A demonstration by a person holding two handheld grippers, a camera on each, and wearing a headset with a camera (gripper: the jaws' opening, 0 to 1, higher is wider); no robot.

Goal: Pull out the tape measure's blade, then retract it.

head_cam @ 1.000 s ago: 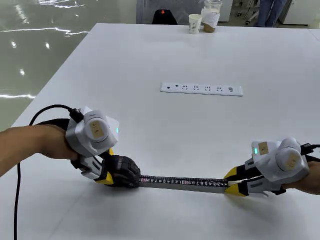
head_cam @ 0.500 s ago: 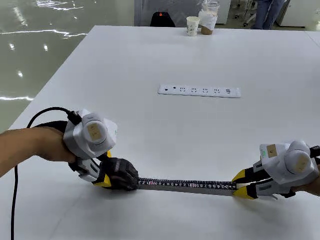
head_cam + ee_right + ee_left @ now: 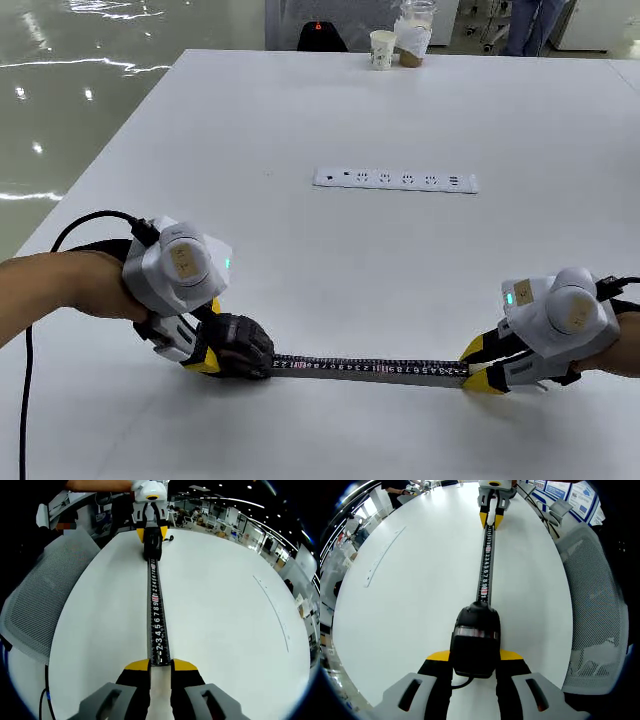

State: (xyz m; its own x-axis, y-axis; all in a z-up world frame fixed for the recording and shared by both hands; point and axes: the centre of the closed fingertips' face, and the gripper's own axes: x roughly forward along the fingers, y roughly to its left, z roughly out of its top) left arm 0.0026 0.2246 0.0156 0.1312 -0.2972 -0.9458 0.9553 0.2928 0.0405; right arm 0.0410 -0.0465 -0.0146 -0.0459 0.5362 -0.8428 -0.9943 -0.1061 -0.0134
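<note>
A black tape measure case [image 3: 243, 345] [image 3: 475, 639] lies on the white table, and my left gripper [image 3: 215, 356] [image 3: 476, 656] is shut on it. Its black blade [image 3: 370, 367] [image 3: 486, 560] [image 3: 155, 610], printed with numbers, runs flat along the table to the right. My right gripper [image 3: 474, 365] [image 3: 161, 666] is shut on the blade's end, its yellow fingertips [image 3: 136, 665] pinching the tip. Each gripper view shows the other gripper at the blade's far end: the right gripper [image 3: 491, 517] and the left gripper [image 3: 151, 530] with the case [image 3: 152, 544].
A white power strip [image 3: 395, 181] lies mid-table, well beyond the blade. A paper cup [image 3: 381, 48] and a plastic cup [image 3: 412, 36] stand at the far edge. A grey mesh chair [image 3: 45, 595] [image 3: 600, 605] is at the table's near side. A black cable [image 3: 75, 232] trails from the left gripper.
My right gripper has drawn the blade's end a little further to the right, so more blade lies out. The left gripper has stayed shut on the case.
</note>
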